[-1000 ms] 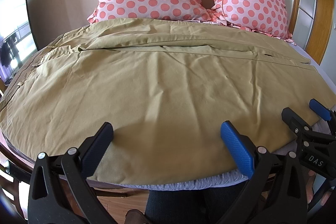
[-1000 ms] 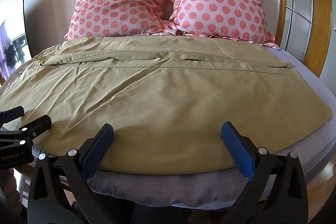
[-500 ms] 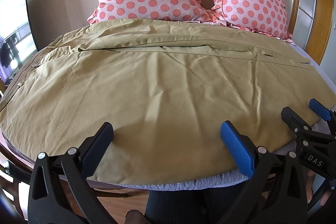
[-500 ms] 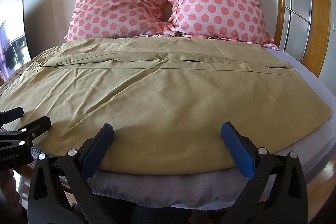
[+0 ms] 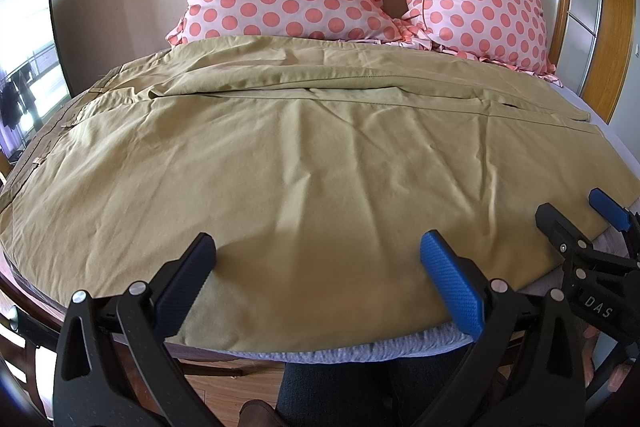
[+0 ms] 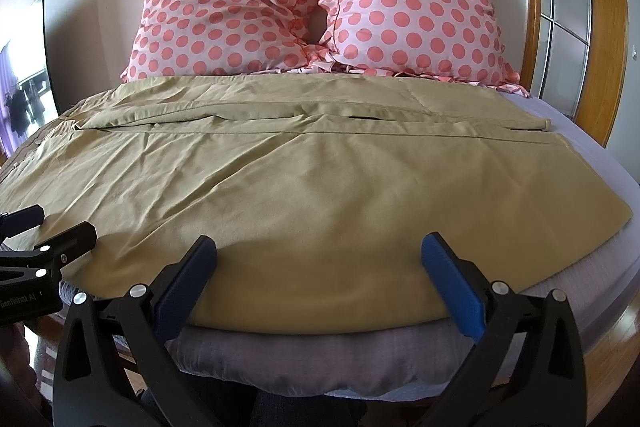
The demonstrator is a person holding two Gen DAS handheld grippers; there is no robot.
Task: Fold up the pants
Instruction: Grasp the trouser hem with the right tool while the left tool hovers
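Observation:
Khaki pants (image 5: 304, 155) lie spread flat across the bed, waistband at the left, leg ends at the right; they also show in the right wrist view (image 6: 304, 179). My left gripper (image 5: 320, 267) is open and empty, hovering over the near edge of the pants. My right gripper (image 6: 320, 267) is open and empty over the same near edge, further right. Each gripper shows in the other's view: the right one in the left wrist view (image 5: 576, 219), the left one in the right wrist view (image 6: 44, 231).
Two pink polka-dot pillows (image 6: 312, 3) lean against the wall at the head of the bed. The grey bed sheet (image 6: 328, 359) shows below the pants' near edge. A wooden-framed wardrobe door (image 6: 568, 19) stands at the right, a window (image 5: 28, 75) at the left.

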